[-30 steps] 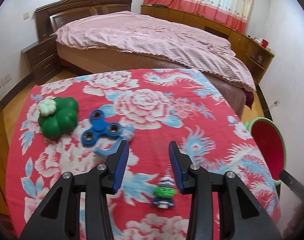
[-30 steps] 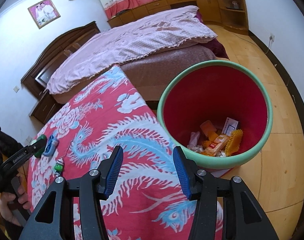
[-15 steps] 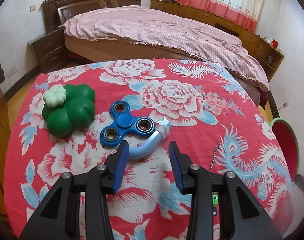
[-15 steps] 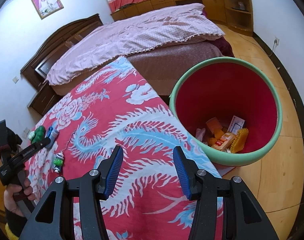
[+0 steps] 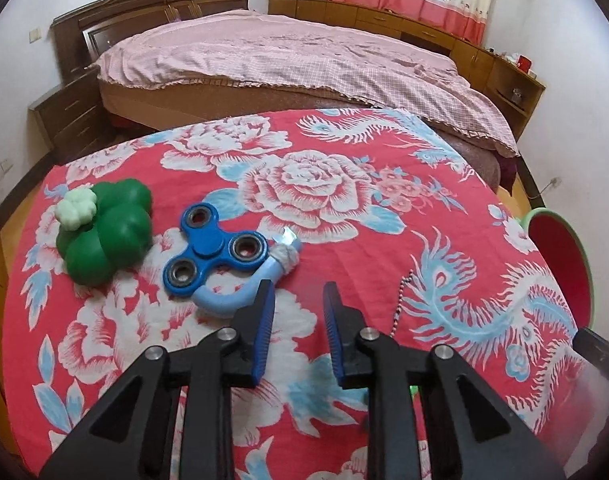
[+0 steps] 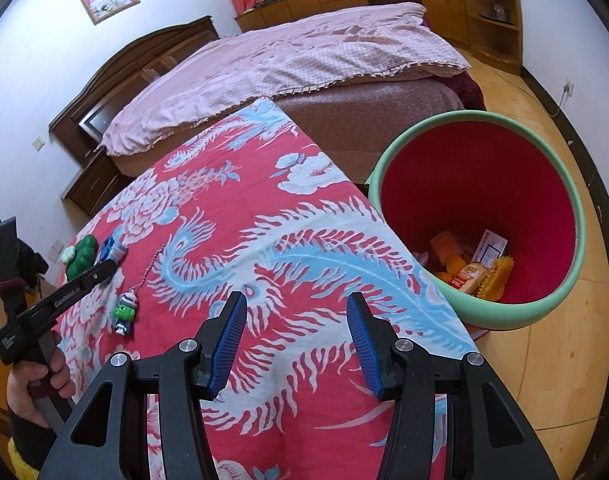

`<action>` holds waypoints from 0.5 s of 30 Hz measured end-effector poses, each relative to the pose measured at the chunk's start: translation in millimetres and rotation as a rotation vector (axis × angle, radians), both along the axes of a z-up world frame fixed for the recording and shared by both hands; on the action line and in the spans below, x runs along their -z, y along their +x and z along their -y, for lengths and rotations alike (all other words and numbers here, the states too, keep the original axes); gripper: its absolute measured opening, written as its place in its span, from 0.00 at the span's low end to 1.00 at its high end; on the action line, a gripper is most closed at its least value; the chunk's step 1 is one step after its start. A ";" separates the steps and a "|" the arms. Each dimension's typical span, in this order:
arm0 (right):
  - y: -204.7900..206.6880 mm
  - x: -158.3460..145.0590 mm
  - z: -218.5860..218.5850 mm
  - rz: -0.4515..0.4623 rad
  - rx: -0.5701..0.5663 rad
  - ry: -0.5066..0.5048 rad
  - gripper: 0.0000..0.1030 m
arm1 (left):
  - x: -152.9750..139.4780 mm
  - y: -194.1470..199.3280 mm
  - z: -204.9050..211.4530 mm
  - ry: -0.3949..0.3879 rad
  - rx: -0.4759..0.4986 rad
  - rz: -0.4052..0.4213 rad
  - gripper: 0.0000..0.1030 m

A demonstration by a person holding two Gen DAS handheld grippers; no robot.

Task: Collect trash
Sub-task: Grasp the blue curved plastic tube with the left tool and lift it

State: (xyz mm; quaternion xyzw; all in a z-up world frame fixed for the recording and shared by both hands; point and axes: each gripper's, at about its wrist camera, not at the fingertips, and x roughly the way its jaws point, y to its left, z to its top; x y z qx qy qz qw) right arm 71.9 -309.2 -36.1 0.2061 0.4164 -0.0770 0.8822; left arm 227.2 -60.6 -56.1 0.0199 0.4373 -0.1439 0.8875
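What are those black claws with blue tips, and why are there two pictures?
They are two grabbers that a person holds, one in each hand, each with its own camera. One picture looks along the left gripper, the other along the right gripper. Both hold nothing; the left one's jaws have just been closing. On the flowery cloth lie a green toy, a blue spinner, a pale blue hook and a little figure. The bin beside it has trash inside.
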 end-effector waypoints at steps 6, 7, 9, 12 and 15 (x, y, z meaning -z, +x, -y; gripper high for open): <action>0.2 2.3 1.7 -0.002 0.002 0.012 0.52 | -3.2 15.1 4.8 0.078 0.030 0.018 0.40; 0.4 2.2 1.4 -0.002 0.001 0.014 0.52 | -0.5 17.8 5.4 0.099 0.030 0.010 0.40; -0.3 2.6 1.4 -0.002 -0.003 0.016 0.52 | 7.2 21.4 5.5 0.116 0.038 -0.029 0.40; -0.9 2.6 1.7 0.001 -0.004 0.018 0.52 | 15.1 18.4 0.5 0.084 0.037 -0.065 0.40; 0.1 3.0 1.0 0.000 -0.005 0.021 0.52 | 14.6 11.5 -1.0 0.074 0.043 -0.067 0.27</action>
